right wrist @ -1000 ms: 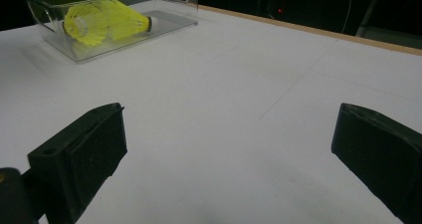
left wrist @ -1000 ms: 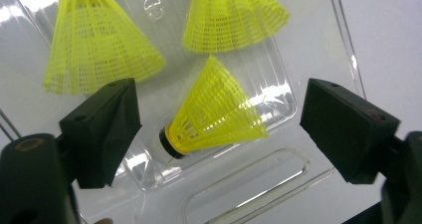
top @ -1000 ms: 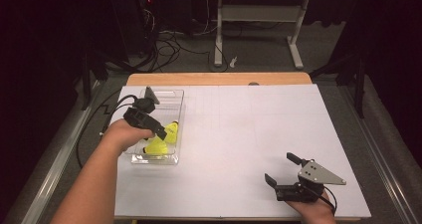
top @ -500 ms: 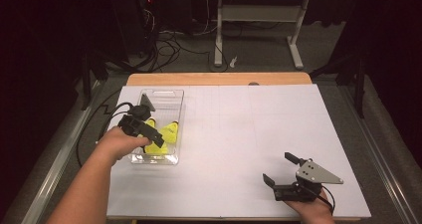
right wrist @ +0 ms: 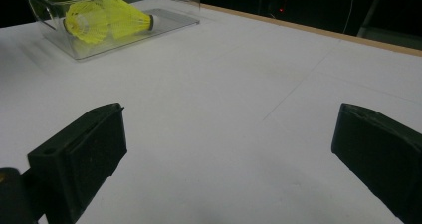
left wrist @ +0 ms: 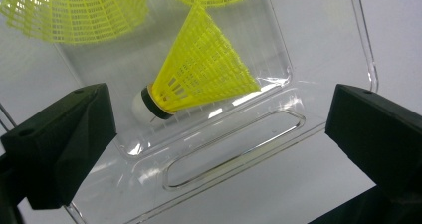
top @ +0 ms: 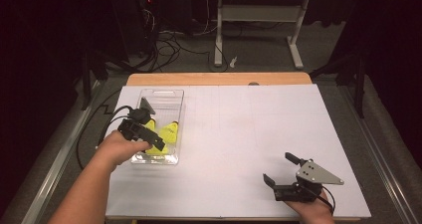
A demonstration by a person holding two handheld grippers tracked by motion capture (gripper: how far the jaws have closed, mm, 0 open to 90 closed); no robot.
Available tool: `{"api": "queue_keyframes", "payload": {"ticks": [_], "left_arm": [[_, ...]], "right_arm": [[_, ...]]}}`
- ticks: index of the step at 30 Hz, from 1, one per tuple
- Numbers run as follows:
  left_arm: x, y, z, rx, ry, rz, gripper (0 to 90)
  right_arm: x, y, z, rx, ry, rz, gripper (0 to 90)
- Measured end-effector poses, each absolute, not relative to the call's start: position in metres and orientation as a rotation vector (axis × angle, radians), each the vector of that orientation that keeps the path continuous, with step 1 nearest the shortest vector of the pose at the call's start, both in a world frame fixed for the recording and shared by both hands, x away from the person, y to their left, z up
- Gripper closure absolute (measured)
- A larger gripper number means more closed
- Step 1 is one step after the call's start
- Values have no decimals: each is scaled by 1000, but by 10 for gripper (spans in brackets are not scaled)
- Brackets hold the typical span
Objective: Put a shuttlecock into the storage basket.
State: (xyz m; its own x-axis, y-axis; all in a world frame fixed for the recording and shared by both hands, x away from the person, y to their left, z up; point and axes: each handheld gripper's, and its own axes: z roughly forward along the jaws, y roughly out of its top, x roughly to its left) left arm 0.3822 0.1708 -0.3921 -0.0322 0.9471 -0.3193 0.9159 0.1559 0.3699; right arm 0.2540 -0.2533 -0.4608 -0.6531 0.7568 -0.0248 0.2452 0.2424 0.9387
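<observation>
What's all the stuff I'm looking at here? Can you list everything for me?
Clear plastic rectangular tray: one, see-through, left part of the table.
Yellow mesh plastic shuttlecocks: at least three, yellow with white tips, lying in the tray.
White sheet-covered table: one, white with a wooden far edge, centre.
White metal desk frame: one, white, on the floor behind the table.
Black cables: several, black, on the floor at the back.
Left gripper: one, black, jaws open above the tray.
Right gripper: one, black with a grey plate, jaws open, low over the near right of the table.
</observation>
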Motion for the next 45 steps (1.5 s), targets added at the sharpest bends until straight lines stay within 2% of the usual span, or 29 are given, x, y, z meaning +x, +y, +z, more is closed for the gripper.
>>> {"api": "queue_keyframes", "payload": {"ticks": [9, 20, 37, 45], "left_arm": [[370, 178, -390, 1695, 1925, 105, 7], [348, 185, -395, 1525, 1752, 101, 7], [320, 186, -419, 1477, 1550, 216, 3], [311, 191, -425, 1399, 1484, 253, 4]], "right_arm": [[254, -252, -461, 910, 2040, 1410, 15], [252, -252, -461, 913, 2037, 1407, 15], [253, -255, -463, 954, 2021, 1399, 13], [254, -256, -464, 969, 2016, 1392, 12]]}}
